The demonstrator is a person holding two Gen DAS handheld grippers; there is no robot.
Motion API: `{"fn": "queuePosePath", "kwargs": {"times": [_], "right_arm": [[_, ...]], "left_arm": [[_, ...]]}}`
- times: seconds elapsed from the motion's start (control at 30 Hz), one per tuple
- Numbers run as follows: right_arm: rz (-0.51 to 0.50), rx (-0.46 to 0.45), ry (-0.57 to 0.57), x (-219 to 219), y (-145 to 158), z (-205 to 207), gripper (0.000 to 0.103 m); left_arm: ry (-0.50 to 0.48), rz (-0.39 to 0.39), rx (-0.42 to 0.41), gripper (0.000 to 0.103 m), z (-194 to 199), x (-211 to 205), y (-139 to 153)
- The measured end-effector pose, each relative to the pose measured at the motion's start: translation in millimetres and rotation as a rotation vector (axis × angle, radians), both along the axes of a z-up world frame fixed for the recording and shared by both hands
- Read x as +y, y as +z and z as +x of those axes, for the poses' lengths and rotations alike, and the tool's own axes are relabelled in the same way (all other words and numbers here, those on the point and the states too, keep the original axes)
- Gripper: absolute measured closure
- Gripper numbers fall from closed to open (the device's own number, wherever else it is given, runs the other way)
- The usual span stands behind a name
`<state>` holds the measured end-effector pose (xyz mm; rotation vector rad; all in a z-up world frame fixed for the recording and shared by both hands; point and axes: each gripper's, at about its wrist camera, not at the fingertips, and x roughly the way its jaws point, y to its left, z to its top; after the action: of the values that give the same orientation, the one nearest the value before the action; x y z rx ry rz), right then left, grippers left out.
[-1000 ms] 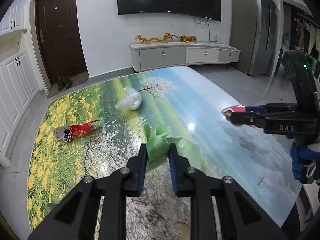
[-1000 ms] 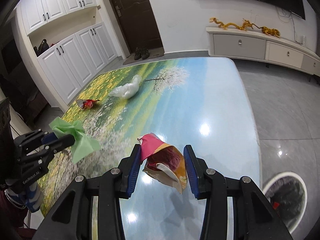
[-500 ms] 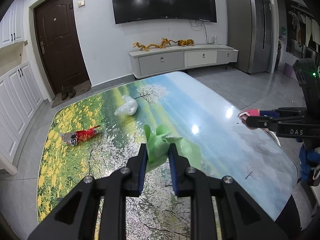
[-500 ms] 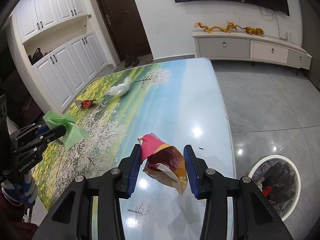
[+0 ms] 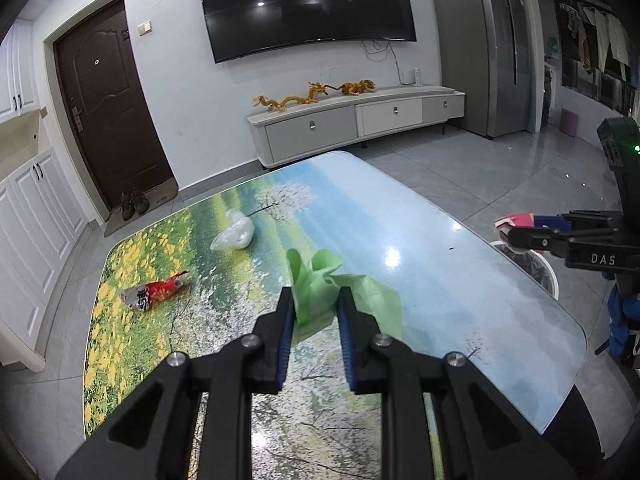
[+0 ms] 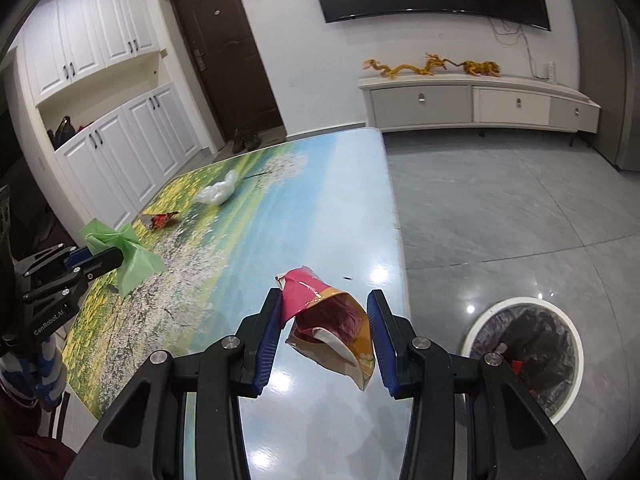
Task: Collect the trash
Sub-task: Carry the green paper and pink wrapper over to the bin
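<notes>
The crumpled green plastic bag (image 5: 316, 292) hangs above the table, pinched between the left gripper's (image 5: 314, 310) blue pads, loose end drooping to the right. The pink-and-orange snack wrapper (image 6: 328, 320) is held in the right gripper (image 6: 324, 322), torn mouth gaping open, up over the table's right edge beside the white-rimmed trash bin (image 6: 524, 354) with its dark liner on the floor. On the table lie a flattened red wrapper (image 5: 154, 292) and, farther back, a crumpled white plastic bag (image 5: 234, 236), well apart.
</notes>
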<state>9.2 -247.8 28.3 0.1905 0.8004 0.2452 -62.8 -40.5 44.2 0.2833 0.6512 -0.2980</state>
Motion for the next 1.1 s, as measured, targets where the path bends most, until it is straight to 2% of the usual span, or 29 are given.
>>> {"fn": "queuePosePath", "kwargs": {"times": [0.37, 0.63, 0.9, 1.1], "right_arm": [[0.033, -0.009, -0.127, -60, -8, -19, 0.061], [0.058, 0.006, -0.221, -104, -23, -27, 0.061], [0.094, 0.056, -0.323, -157, -53, -25, 0.061], [0.124, 0.110, -0.392, -195, -83, -16, 0.060]], "left_arm": [[-0.093, 0.046, 0.001, 0.083, 7, -50, 3], [-0.183, 0.086, 0.023, 0.083, 18, -103, -2], [-0.290, 0.118, 0.060, 0.083, 37, -172, -12], [-0.380, 0.153, 0.110, 0.083, 58, -233, -34]]}}
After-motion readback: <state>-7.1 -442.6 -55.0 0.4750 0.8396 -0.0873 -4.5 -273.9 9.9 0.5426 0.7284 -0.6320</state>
